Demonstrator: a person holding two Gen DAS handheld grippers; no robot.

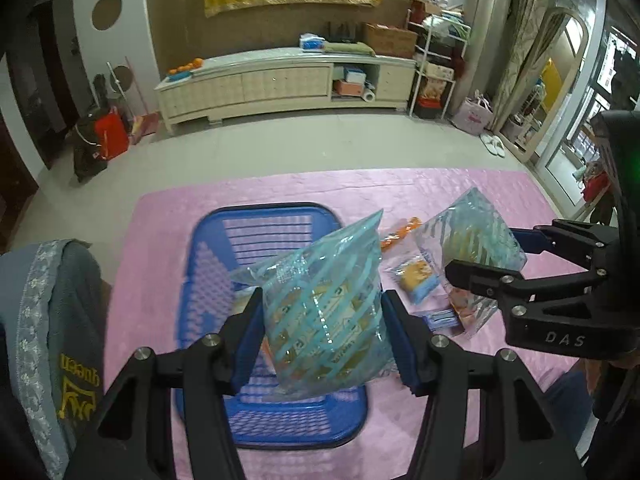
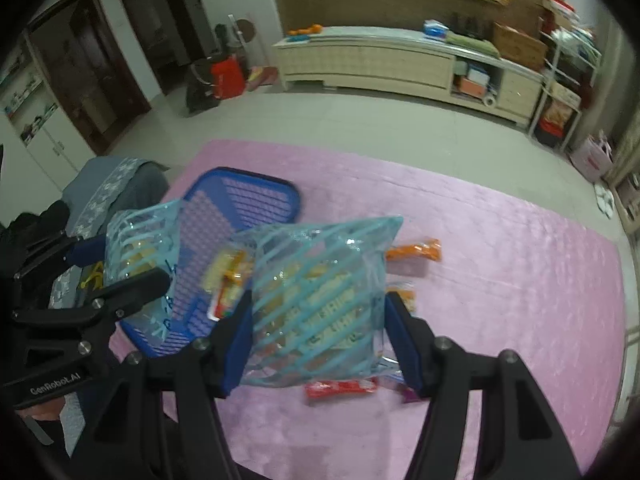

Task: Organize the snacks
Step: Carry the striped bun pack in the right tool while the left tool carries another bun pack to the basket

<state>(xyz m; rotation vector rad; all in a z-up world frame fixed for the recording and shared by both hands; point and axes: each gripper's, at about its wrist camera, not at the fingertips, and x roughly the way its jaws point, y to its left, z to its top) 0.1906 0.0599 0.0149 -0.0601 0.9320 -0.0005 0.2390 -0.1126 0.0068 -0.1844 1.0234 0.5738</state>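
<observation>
Had a striped snack bag (image 1: 324,312) clamped in my left gripper (image 1: 320,336) and a second bag (image 2: 320,300) pinched in my right gripper (image 2: 316,340); both hung over the pink surface (image 2: 500,280). Figured I'd go gently; centre each over the blue basket (image 1: 208,280) before letting go.

Two striped bags (image 1: 324,312) (image 2: 316,304), one blue basket (image 1: 276,224), several small snack packets (image 1: 416,276).

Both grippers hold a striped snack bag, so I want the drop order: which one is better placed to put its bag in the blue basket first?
Probably left: the left gripper holds its blue-striped clear bag right over the blue plastic basket; the right gripper's bag hangs over the pink tablecloth.
</observation>
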